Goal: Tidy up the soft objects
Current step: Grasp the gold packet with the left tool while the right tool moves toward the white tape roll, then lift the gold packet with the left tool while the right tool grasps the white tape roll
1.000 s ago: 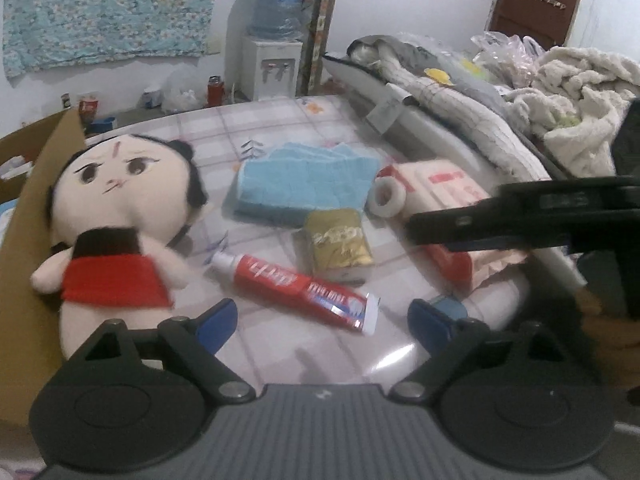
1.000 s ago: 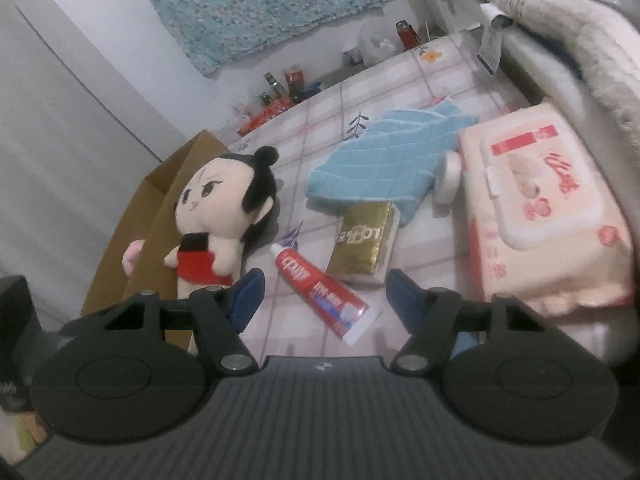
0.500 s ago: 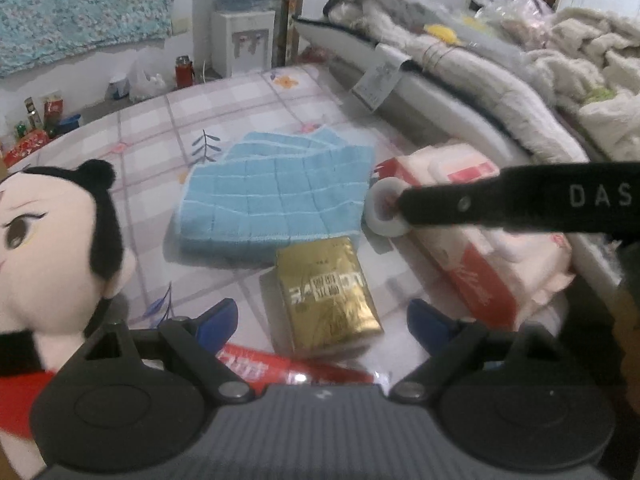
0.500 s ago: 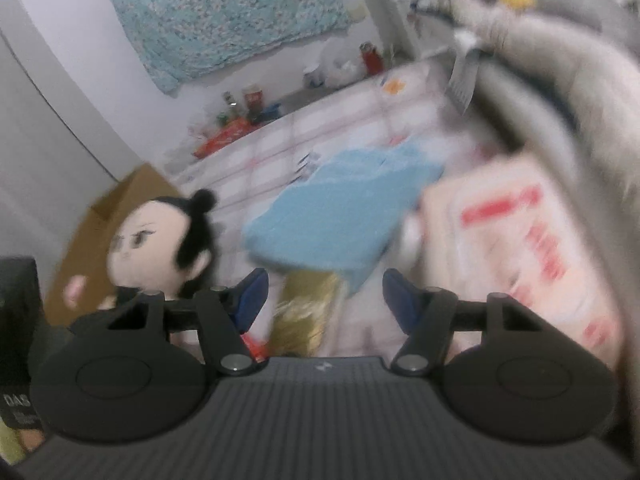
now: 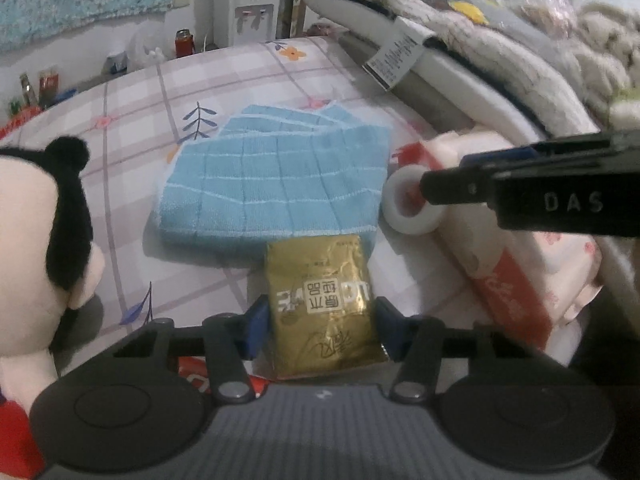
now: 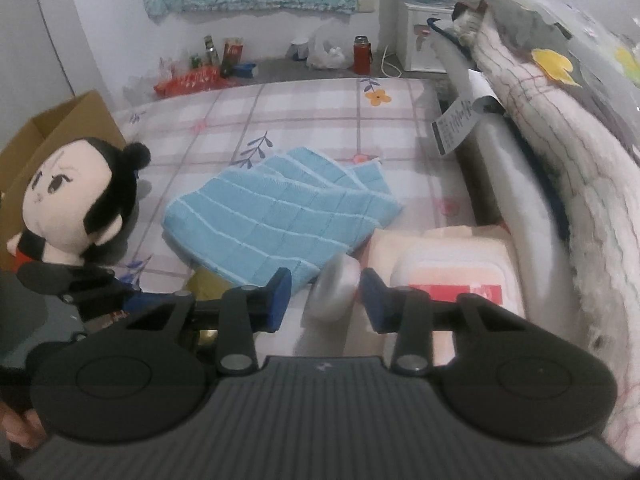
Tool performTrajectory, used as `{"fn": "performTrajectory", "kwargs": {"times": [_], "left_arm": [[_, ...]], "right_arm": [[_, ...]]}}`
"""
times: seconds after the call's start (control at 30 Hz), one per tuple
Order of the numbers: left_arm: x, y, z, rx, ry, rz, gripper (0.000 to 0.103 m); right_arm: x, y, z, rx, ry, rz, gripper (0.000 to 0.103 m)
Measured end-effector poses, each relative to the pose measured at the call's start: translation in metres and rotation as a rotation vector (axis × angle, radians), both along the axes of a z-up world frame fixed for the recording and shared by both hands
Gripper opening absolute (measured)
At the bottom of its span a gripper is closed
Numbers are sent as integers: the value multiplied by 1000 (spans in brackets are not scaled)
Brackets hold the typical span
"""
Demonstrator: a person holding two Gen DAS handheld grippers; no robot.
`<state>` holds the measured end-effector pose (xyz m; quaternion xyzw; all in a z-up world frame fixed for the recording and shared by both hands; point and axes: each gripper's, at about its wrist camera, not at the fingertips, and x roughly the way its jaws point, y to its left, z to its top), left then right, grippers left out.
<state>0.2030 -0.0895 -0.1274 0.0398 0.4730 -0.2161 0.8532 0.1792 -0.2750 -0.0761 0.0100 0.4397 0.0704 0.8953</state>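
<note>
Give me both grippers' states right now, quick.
Left gripper: closing around the gold packet, pads about touching its sides.
Right gripper: closing around the white tape roll, gap remaining on one side.

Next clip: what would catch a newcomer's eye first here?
The left tongs are closing around a gold packet on the checked bedsheet, just below a folded blue towel. The right tongs are closing on a white tape roll, and a black-haired plush doll lies to the left.

Both tools angle downward, jaws closing: the left tool [image 5: 320, 330] and the right tool [image 6: 325, 300].
</note>
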Motion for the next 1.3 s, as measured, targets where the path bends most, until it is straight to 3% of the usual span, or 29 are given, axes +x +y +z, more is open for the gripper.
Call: {"fn": "performTrajectory", "kwargs": {"times": [0.13, 0.33, 0.5, 0.73, 0.9, 1.03, 1.3], "left_arm": [[-8, 15, 18, -52, -39, 24, 56], [-28, 40, 52, -124, -118, 52, 56], [-38, 55, 67, -155, -140, 76, 56], [-48, 72, 79, -193, -164, 99, 56], [-54, 78, 82, -203, -168, 108, 56], [-61, 84, 86, -214, -176, 119, 56], [-86, 103, 102, -223, -207, 146, 56]], "right_arm": [[4, 5, 8, -87, -1, 73, 38], [10, 23, 14, -279, 16, 309, 42], [3, 45, 13, -418, 10, 498, 66], [15, 69, -19, -584, 108, 695, 63], [30, 72, -35, -643, 177, 734, 48], [35, 74, -38, -653, 200, 719, 48], [11, 72, -8, -613, 92, 611, 47]]}}
